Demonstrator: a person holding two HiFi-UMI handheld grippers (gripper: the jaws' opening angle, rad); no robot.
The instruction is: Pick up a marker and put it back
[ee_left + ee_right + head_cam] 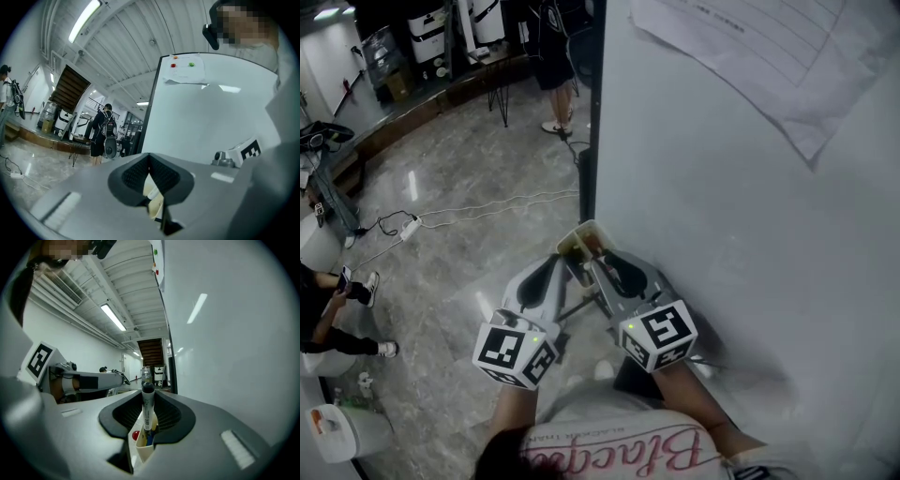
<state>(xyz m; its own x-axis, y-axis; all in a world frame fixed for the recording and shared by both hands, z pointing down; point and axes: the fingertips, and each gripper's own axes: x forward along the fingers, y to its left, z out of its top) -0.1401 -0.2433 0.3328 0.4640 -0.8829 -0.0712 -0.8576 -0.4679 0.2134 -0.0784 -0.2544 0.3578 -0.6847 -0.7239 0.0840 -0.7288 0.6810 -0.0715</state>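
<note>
Ribbed black fingers (126,416) of the right gripper (148,404) clamped a white, black-capped marker (148,412) standing in a cream plastic holder (140,451) beside a red item (135,435); the left gripper (149,157) had its fingers closed, empty.

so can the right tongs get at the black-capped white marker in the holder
Probably yes: the white black-capped marker stands right between the right tongs, whose jaws seem closed on it, with nothing in the way.
</note>
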